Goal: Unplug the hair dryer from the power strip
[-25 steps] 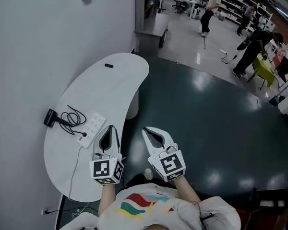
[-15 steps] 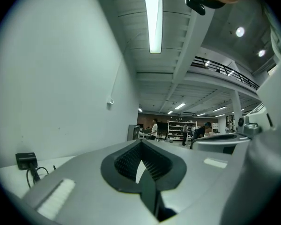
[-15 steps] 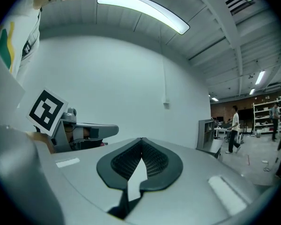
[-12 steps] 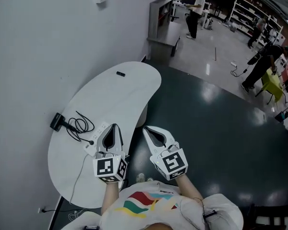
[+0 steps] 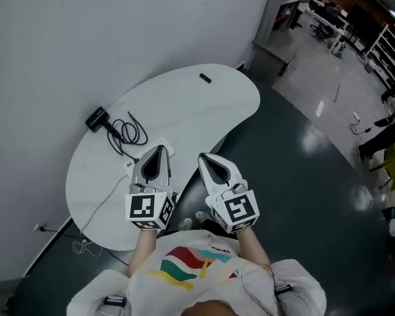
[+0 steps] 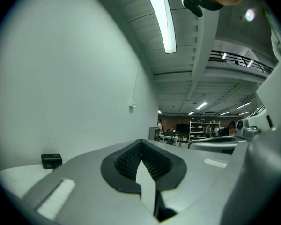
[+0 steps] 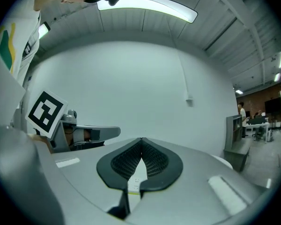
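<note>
The white tabletop (image 5: 184,110) carries everything the task needs, and the task looks not yet started. The left hand-held gripper (image 5: 157,155) hangs over the tabletop's near edge with its jaws pressed together on nothing. The right hand-held gripper (image 5: 208,164) sits just beside it, over the dark floor, with its jaws likewise together and empty. The power strip (image 5: 128,165) lies on the tabletop right under the left hand-held gripper, which covers most of it. The black hair dryer (image 5: 95,119) rests further back near the wall, well apart from both hand-held grippers. Its black cord (image 5: 133,133) lies in a loose coil between it and the strip. The plug is too small and too covered to tell whether it is seated. Opening a jaw, finding the plug, gripping it and pulling it free all appear to remain.
</note>
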The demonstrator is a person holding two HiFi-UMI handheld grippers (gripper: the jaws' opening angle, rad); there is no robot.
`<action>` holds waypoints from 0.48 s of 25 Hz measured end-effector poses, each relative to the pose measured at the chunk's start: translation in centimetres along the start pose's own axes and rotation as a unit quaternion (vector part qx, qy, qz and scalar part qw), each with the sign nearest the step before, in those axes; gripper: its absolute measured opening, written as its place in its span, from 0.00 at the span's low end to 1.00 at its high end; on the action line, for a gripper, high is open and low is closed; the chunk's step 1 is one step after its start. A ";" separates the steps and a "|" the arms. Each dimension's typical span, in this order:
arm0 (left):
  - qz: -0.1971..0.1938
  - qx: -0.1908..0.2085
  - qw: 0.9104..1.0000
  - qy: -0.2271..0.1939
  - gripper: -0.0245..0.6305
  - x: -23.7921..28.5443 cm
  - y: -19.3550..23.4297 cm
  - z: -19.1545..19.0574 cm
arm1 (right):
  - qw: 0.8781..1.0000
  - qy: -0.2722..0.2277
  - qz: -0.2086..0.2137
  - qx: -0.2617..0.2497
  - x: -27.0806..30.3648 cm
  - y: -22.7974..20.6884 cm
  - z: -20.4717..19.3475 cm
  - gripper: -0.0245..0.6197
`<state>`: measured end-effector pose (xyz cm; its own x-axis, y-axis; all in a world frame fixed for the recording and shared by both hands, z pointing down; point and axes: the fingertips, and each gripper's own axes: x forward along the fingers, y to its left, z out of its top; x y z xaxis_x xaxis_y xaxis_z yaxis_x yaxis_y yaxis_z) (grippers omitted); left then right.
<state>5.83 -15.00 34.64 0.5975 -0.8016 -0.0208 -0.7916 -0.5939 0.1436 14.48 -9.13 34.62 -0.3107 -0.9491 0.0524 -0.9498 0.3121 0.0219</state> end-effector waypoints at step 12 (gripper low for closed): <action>0.174 -0.011 0.985 -0.010 0.04 -3.2 7.9 0.0 | 0.986 -0.007 0.168 -0.011 7.8 2.1 1.1 0.05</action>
<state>-2.33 -17.12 35.87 0.2882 -0.9575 0.0136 -0.9448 -0.2821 0.1667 10.01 -15.88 33.94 -0.6074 -0.7930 0.0461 -0.7928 0.6089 0.0272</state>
